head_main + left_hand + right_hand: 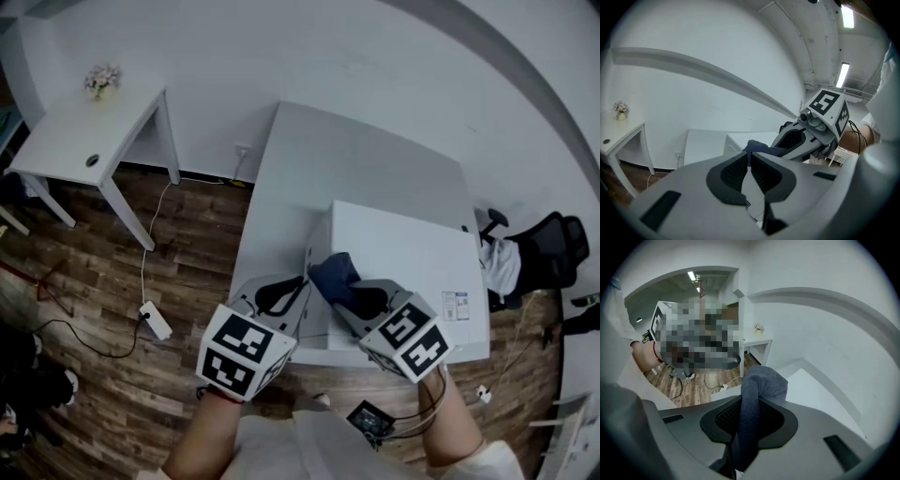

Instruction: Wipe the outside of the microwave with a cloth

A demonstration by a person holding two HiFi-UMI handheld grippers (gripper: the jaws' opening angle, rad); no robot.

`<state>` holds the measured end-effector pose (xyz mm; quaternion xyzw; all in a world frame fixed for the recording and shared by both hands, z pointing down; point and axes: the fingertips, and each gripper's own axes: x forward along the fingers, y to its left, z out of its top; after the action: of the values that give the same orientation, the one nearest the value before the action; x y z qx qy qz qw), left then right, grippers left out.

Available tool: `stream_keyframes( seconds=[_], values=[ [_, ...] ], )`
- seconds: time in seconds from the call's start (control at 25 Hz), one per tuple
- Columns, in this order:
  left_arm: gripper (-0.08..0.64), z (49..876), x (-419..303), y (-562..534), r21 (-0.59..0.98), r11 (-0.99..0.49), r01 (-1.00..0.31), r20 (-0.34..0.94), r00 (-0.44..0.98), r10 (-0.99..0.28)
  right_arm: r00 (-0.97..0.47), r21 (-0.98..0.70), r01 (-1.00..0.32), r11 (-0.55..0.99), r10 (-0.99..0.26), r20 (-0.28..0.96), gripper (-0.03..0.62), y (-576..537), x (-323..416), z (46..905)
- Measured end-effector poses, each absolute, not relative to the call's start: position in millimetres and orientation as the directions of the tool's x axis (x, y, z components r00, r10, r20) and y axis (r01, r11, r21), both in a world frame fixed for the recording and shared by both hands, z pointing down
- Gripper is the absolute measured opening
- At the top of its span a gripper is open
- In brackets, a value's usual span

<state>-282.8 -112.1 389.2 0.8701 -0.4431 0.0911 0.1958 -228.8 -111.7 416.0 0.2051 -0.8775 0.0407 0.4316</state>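
A white microwave [403,262] stands on a white table [319,159], at its near right end. My right gripper [342,298] is shut on a dark blue cloth [336,275], which bunches out past the fingertips over the microwave's near left corner. In the right gripper view the cloth [757,394] runs between both pads and folds over at the tips. My left gripper [298,286] hovers just left of the cloth, by the microwave's left side. Its jaws [750,161] are shut with nothing between them. The cloth [761,149] shows just beyond them.
A small white side table [84,131] with a flower pot [101,80] stands at the far left by the wall. A power strip [156,320] and cables lie on the wooden floor. A black office chair [553,248] with a white garment on it sits to the right.
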Motion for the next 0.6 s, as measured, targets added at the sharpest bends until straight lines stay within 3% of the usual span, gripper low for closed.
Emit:
stream_keyframes(
  seconds=[0.16,0.4,0.6],
  values=[
    [0.012,394.0,-289.1,-108.1,0.259,-0.559,-0.787,0.337,0.616,-0.712,-0.519,0.136,-0.292,0.947,-0.276,0.809,0.095,-105.5,-246.8,419.8],
    [0.020,404.0,-287.9,-108.1,0.232,-0.588,-0.775,0.368,0.629,-0.685,-0.498,0.058,-0.059,0.997,-0.080,0.863,0.095,-98.3,-258.7,428.5],
    [0.089,399.4,-286.3,-114.5,0.152,-0.626,-0.764,0.362,0.633,-0.684,-0.378,-0.019,0.149,0.989,0.075,0.923,0.095,-102.0,-256.4,431.0]
  ],
)
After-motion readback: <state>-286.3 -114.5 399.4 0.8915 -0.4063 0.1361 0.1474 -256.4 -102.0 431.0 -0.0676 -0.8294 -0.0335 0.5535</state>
